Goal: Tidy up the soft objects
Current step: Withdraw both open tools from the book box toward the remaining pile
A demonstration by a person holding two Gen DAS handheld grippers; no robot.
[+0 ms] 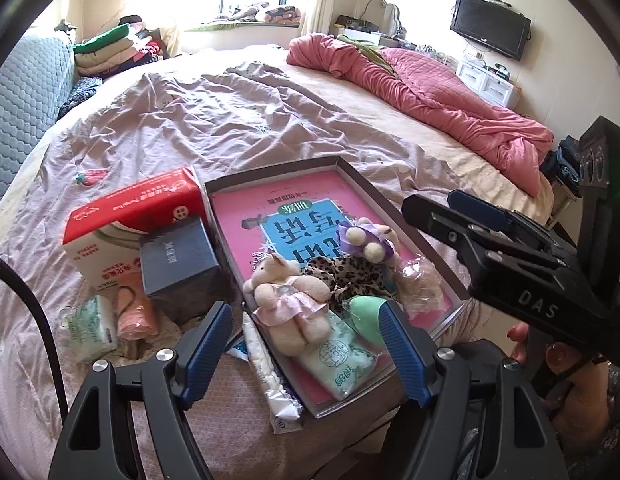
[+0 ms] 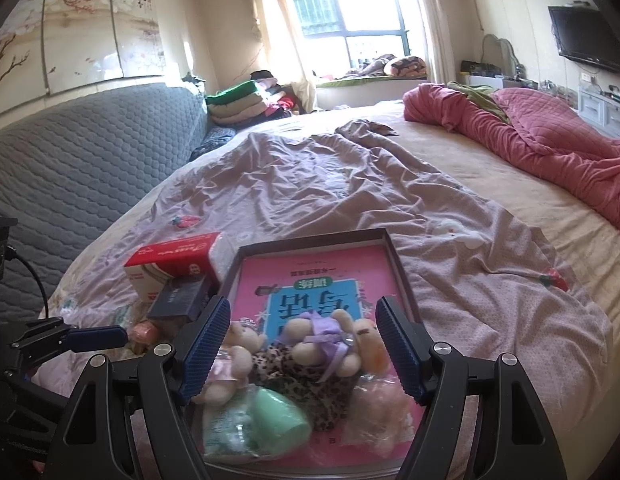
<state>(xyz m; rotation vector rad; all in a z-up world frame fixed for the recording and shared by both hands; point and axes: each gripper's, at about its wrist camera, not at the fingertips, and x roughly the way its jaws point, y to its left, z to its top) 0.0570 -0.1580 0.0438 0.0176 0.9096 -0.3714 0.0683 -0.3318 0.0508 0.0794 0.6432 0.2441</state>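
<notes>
Left gripper [image 1: 306, 344]: jaws wide apart, empty, nothing pressed by the blue pads [image 1: 208, 354]. Hovering over the tray's near end; pink bear and tissue pack seen in the gap between the fingers, contact with either not discernible.

Right gripper [image 2: 300, 346]: jaws wide apart, empty. Hovering over the tray's near end, purple bear and leopard cloth framed between its fingers, no pad pressing on them. Also seen in the left view beyond the tray's right edge [image 1: 461, 216], with part of a hand [image 1: 521, 344] below it.

Tray [image 1: 373, 192]: shallow, dark-rimmed, on the bed [image 1: 238, 120] near its front edge; pink book [image 1: 278, 208] lying flat inside.

Soft things, all piled at the tray's near end, on the book:
- pink bear [image 1: 286, 292], in a pink dress, near left corner, on its back.
- purple bear [image 1: 365, 240], with purple ribbon, further in, beside the leopard cloth.
- leopard cloth [image 1: 345, 276], bunched, mid-pile.
- green sponge [image 1: 365, 316], just beside the left gripper's right finger.
- tissue pack [image 1: 337, 364], at the near edge, touching the pink bear's legs.
- clear bag [image 1: 421, 280], with something pale inside, towards the right edge.

Outside the tray, along its left edge:
- red box [image 1: 138, 216], partly standing.
- dark box [image 1: 178, 260], leaning against the red box.
- pink roll [image 1: 136, 314] and second pack [image 1: 90, 328], near the bed's front edge.
- white wrapped strip [image 1: 266, 372], lying against the tray's near left corner.

Red quilt [image 1: 429, 92]: heaped along the bed's far right edge.
</notes>
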